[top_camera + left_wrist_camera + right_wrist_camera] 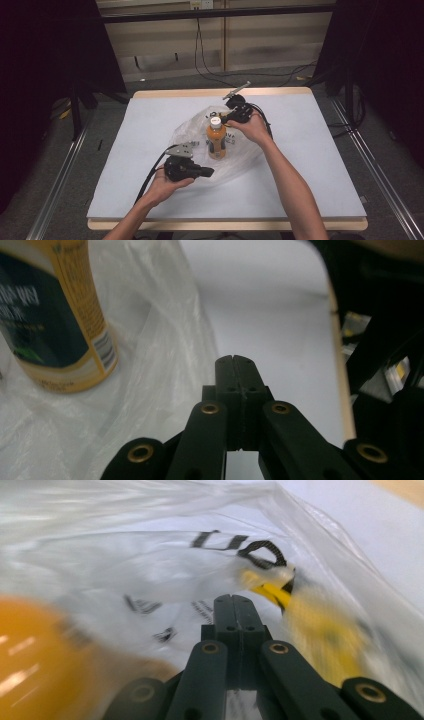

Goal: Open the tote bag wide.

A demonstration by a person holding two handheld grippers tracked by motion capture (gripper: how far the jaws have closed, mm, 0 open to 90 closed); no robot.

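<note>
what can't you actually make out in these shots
- Bottle label text: left gripper view, out of focus, top cut off by the frame edge.
- Yellow item inside the plastic bag: right gripper view, motion blur and the film veil it.
- Whether the right hand-held gripper pinches bag film: its shut jaws hide the contact.
- Bag print: high view, too small.

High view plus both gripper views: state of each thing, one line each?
bottle: upright on the plastic bag, white cap on, orange contents.
plastic bag: clear, crumpled, spread on the table under and around the bottle.
left gripper: jaws shut, at the bag's near edge; whether film is pinched, cannot tell.
right gripper: jaws shut, up against bag film by the bottle's top; whether film is pinched, cannot tell.
table: flat grey mat.
</note>
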